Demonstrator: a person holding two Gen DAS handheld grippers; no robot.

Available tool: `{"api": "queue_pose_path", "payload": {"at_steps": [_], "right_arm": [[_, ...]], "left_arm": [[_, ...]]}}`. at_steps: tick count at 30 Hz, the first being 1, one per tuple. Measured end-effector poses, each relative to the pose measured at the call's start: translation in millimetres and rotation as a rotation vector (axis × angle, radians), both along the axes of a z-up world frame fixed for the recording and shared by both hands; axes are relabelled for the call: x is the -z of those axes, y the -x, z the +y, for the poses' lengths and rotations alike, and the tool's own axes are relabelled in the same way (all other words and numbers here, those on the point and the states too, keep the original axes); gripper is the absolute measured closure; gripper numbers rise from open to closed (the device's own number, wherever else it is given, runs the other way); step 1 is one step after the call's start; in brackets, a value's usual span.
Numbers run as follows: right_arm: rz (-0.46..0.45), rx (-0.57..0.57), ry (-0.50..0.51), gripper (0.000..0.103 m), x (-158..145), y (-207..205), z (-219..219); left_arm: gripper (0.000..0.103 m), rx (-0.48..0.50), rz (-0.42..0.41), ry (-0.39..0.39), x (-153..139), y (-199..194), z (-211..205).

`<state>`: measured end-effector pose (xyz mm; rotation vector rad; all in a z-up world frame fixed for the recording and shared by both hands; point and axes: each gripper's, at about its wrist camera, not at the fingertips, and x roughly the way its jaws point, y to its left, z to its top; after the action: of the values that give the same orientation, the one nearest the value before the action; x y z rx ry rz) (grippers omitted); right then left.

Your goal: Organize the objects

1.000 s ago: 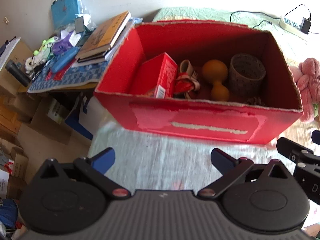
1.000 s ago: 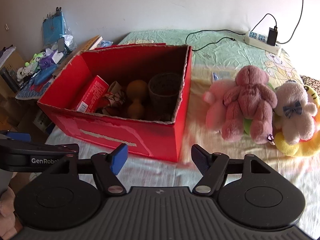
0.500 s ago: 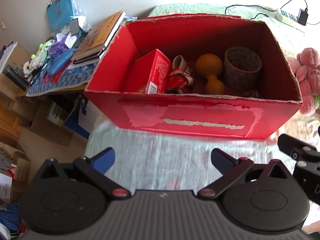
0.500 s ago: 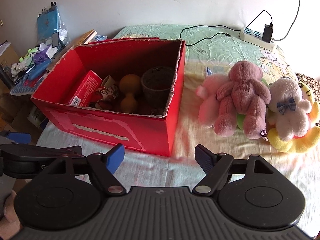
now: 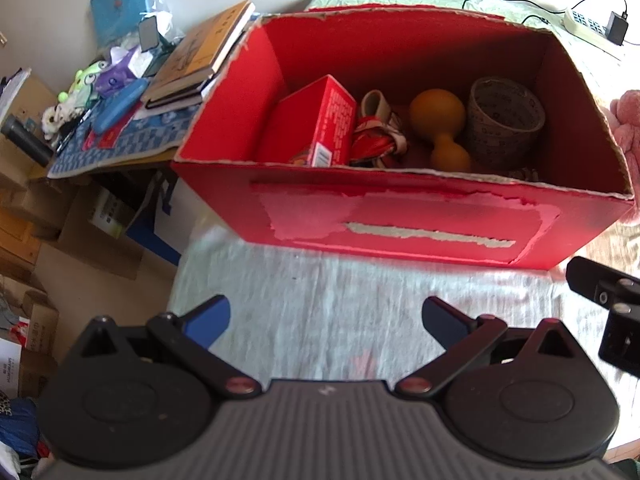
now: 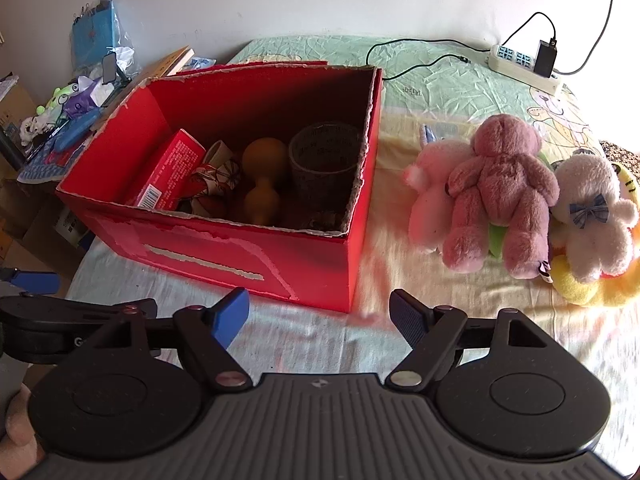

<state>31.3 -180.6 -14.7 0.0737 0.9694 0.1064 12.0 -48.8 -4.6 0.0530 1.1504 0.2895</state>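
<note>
Plush toys [image 6: 520, 200] lie in a heap on the bed [image 6: 440, 80] at the right of the right wrist view, just beside the red box [image 6: 224, 256], which sits centre-left. Inside the box already are a red carton [image 5: 320, 124], an orange gourd [image 5: 440, 120], a tape roll [image 5: 504, 116] and a patterned cloth [image 5: 376, 144], so the sorting looks partly done, with the toys likely left to go in. The right hand-held gripper [image 6: 320, 316] is released and empty, its jaws having just been opening to full spread with nothing between them. The left hand-held gripper [image 5: 324, 316] is likewise spread and empty. Against a second ago, the box sits a little lower and nearer in the left view, and the toys are more fully framed.
</note>
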Motion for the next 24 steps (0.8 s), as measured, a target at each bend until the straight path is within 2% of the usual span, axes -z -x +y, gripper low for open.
{"api": "queue_pose_path", "payload": {"at_steps": [5,9,17,24], "right_arm": [[0.017,-0.009,-0.019,0.024,5,-4,0],[0.041,-0.02,-0.085,0.024,10,-6,-4],[0.07,-0.013,-0.195,0.038,8,-10,-13],[-0.05,0.044,-0.162,0.04,-29,-6,-8]], "left_arm": [[0.002,-0.012,0.002,-0.009,2,0,3],[0.002,-0.015,0.003,-0.01,0,-1,3],[0.002,0.006,-0.045,0.001,-18,-4,3],[0.002,0.08,-0.149,0.006,-50,-19,15]]}}
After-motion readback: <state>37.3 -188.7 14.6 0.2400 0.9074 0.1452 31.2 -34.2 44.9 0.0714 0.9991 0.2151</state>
